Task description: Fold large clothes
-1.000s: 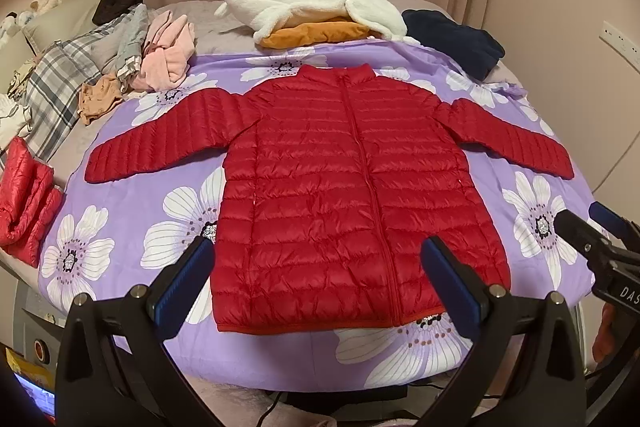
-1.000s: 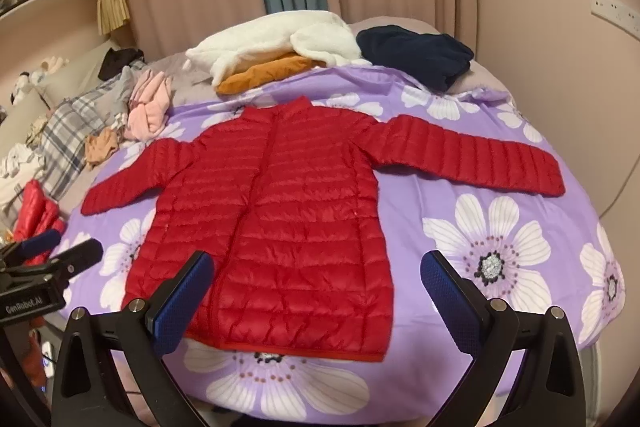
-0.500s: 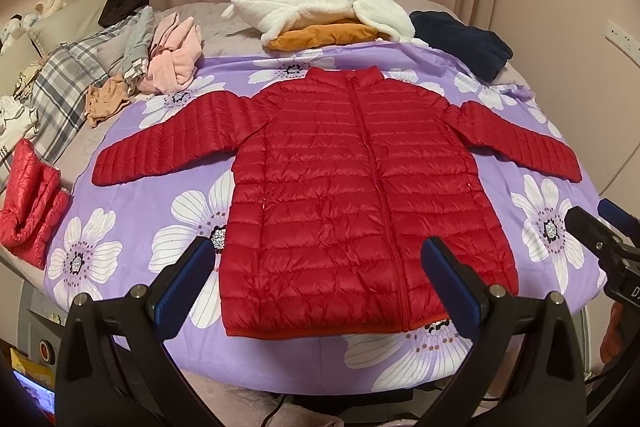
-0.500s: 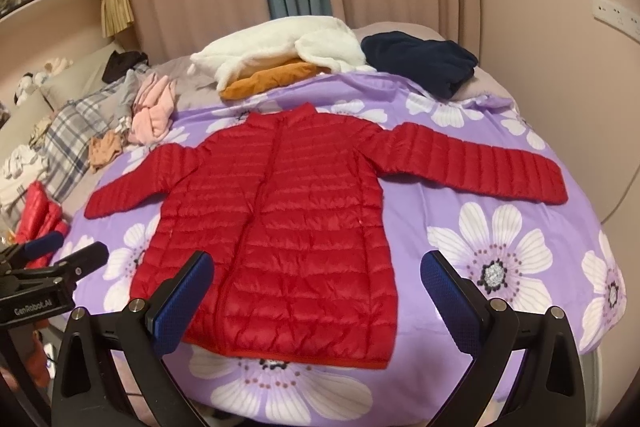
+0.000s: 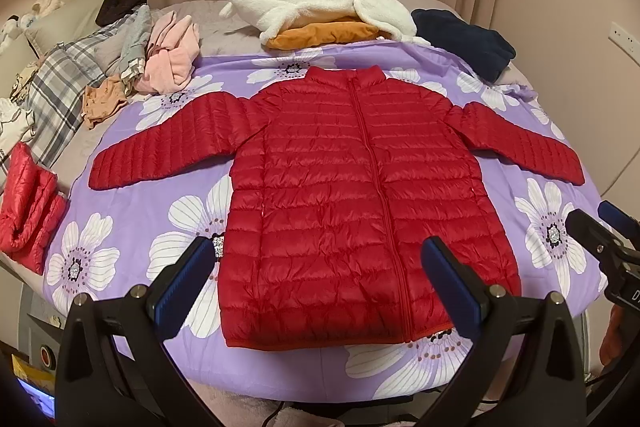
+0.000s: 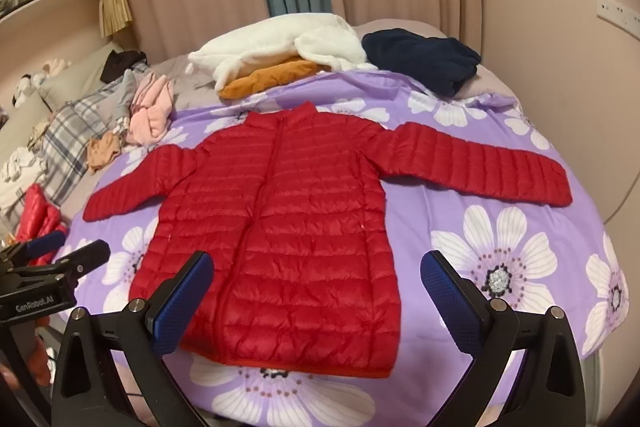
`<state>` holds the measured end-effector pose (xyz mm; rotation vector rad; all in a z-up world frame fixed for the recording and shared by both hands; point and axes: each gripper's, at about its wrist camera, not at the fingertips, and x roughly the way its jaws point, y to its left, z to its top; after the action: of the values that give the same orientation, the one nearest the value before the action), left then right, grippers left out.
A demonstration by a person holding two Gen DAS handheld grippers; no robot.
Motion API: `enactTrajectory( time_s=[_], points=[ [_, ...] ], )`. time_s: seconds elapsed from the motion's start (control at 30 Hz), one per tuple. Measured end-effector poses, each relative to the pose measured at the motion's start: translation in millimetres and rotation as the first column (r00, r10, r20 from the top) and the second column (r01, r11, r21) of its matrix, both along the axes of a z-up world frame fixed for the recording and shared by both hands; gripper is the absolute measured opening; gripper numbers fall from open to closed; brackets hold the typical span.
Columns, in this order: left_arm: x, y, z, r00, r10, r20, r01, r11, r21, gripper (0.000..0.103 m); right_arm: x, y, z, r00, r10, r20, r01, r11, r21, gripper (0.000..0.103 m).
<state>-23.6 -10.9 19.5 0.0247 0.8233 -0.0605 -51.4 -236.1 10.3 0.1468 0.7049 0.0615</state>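
Observation:
A red quilted jacket (image 5: 352, 187) lies flat, front up and zipped, on a purple flowered sheet (image 5: 120, 235), both sleeves spread out to the sides. It also shows in the right wrist view (image 6: 288, 227). My left gripper (image 5: 320, 279) is open and empty, held above the jacket's hem at the near edge of the bed. My right gripper (image 6: 316, 291) is open and empty, held above the hem's right part. Each gripper shows at the edge of the other's view: the right one (image 5: 600, 231), the left one (image 6: 68, 251).
Behind the jacket lie a white fleece (image 5: 320, 3) on an orange garment (image 5: 324, 35), a navy garment (image 5: 468, 39), and a pile of pink (image 5: 172, 55) and plaid clothes (image 5: 60, 83). A folded red jacket (image 5: 28, 211) sits at the left edge. A wall (image 5: 580, 7) runs along the right.
Both grippers have drawn back and up a little, so the jacket sits slightly farther off and lower in both views. Nothing on the bed has moved.

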Motion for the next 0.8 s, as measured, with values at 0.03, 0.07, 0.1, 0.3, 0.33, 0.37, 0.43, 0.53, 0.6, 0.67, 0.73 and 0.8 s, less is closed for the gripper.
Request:
enactTrajectory(
  time_s=[0.03, 0.07, 0.1, 0.3, 0.33, 0.37, 0.43, 0.53, 0.6, 0.67, 0.73, 0.8],
  points=[
    [1, 0, 0, 1.0, 0.0, 0.0, 0.0, 1.0, 0.001, 0.103, 1, 0, 0, 1.0, 0.001, -0.001, -0.001, 1.0, 0.003, 0.102],
    [1, 0, 0, 1.0, 0.0, 0.0, 0.0, 1.0, 0.001, 0.103, 2, 0, 0, 1.0, 0.001, -0.002, -0.001, 1.0, 0.004, 0.102],
    [3, 0, 0, 1.0, 0.0, -0.001, 0.0, 1.0, 0.001, 0.103, 2, 0, 0, 1.0, 0.002, -0.002, -0.002, 1.0, 0.004, 0.102],
    [1, 0, 0, 1.0, 0.0, 0.001, 0.0, 1.0, 0.0, 0.103, 4, 0, 0, 1.0, 0.003, -0.001, -0.003, 1.0, 0.005, 0.102],
    [3, 0, 0, 1.0, 0.001, 0.002, -0.001, 1.0, 0.001, 0.103, 4, 0, 0, 1.0, 0.004, 0.0, -0.004, 1.0, 0.006, 0.102],
    [4, 0, 1, 1.0, 0.002, 0.002, -0.002, 1.0, 0.003, 0.103, 6, -1, 0, 1.0, 0.005, -0.001, -0.005, 1.0, 0.006, 0.102],
    [7, 0, 1, 1.0, 0.002, 0.001, -0.002, 1.0, 0.003, 0.103, 6, -1, 0, 1.0, 0.005, -0.001, -0.005, 1.0, 0.006, 0.102],
    [9, -1, 1, 1.0, 0.0, -0.001, 0.0, 1.0, 0.007, 0.103, 7, -1, 0, 1.0, 0.005, -0.001, -0.005, 1.0, 0.008, 0.102],
    [11, -1, 0, 1.0, 0.0, -0.003, 0.0, 1.0, 0.012, 0.103, 7, -1, 0, 1.0, 0.005, -0.001, -0.005, 1.0, 0.008, 0.102],
    [11, -2, -1, 1.0, 0.0, -0.004, 0.0, 1.0, 0.015, 0.103, 8, -1, -1, 1.0, 0.006, -0.002, -0.006, 1.0, 0.008, 0.102],
    [11, -2, -1, 1.0, 0.0, -0.004, 0.0, 1.0, 0.014, 0.103, 7, -2, -1, 1.0, 0.007, -0.002, -0.007, 1.0, 0.008, 0.102],
    [11, -2, -1, 1.0, 0.001, -0.004, 0.0, 1.0, 0.016, 0.103, 7, -2, -1, 1.0, 0.007, -0.002, -0.007, 1.0, 0.007, 0.102]
  ],
)
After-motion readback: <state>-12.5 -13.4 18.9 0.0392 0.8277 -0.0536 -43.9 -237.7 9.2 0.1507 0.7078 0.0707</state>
